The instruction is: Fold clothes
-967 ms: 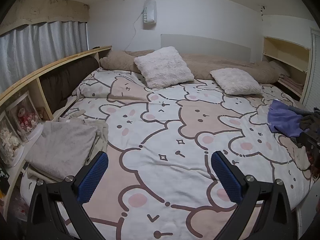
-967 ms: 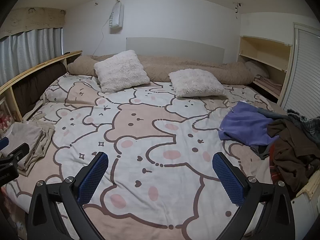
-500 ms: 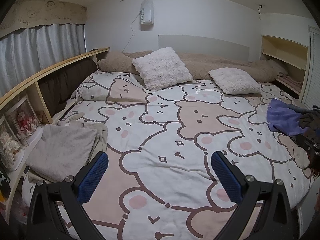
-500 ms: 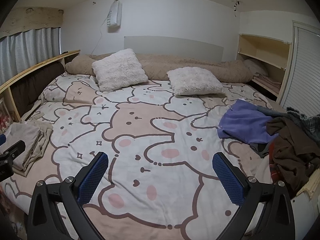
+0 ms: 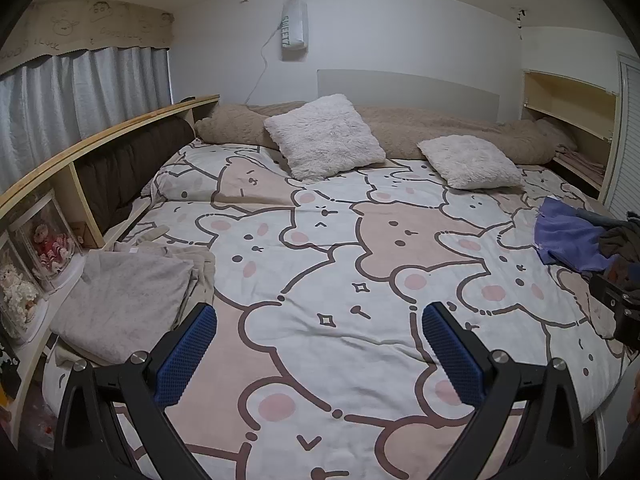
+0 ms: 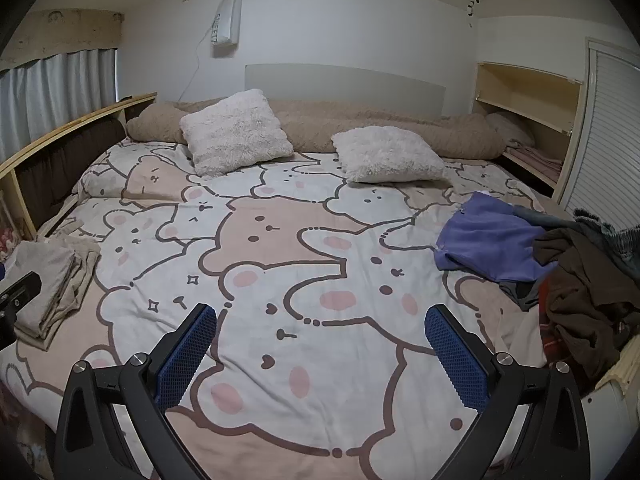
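Left wrist view: the left tool [image 5: 319, 334] hangs released and empty over the bear-print bed [image 5: 340, 280]; folded beige clothes [image 5: 124, 300] lie at the bed's left edge, seemingly finished. A wall pouch [image 5: 294, 24] reads "SWEET".

Right wrist view: the right tool [image 6: 320, 334], likewise released, faces the unfolded pile [image 6: 576, 280] and purple garment [image 6: 488, 246] at the bed's right edge, apparently still to fold.

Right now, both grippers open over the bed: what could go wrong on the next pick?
1. The unfolded pile is tangled: the purple garment lies partly under the brown one, so a pinch may drag several pieces.
2. That pile sits at the bed's right edge; a pull could tip clothes off.
3. The left hand-held gripper hangs near the folded beige stack; a sweep could muss it.
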{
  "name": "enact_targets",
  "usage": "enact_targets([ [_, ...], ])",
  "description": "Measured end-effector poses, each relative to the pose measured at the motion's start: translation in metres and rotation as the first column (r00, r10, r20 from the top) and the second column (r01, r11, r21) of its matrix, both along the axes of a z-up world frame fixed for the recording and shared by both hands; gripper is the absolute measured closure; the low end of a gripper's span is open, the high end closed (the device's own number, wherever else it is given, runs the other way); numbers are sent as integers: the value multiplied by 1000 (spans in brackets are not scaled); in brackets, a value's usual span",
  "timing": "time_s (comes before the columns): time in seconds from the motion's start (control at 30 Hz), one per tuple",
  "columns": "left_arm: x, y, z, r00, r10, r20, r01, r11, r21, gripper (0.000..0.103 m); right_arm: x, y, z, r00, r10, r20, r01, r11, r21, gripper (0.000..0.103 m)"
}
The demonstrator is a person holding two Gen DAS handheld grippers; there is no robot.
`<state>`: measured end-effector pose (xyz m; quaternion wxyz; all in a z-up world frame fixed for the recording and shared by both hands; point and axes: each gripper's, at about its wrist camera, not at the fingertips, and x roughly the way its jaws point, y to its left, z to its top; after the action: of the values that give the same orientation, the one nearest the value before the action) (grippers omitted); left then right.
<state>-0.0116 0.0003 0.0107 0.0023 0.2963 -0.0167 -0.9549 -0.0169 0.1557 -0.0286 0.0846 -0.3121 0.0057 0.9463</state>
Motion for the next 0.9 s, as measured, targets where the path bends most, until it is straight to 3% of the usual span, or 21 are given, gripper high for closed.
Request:
enact_targets([
  [0.9, -15, 3, -9, 999, -30, 36, 29, 999, 38, 0, -12, 6, -5, 1000, -20, 16, 20, 1000, 0, 0],
])
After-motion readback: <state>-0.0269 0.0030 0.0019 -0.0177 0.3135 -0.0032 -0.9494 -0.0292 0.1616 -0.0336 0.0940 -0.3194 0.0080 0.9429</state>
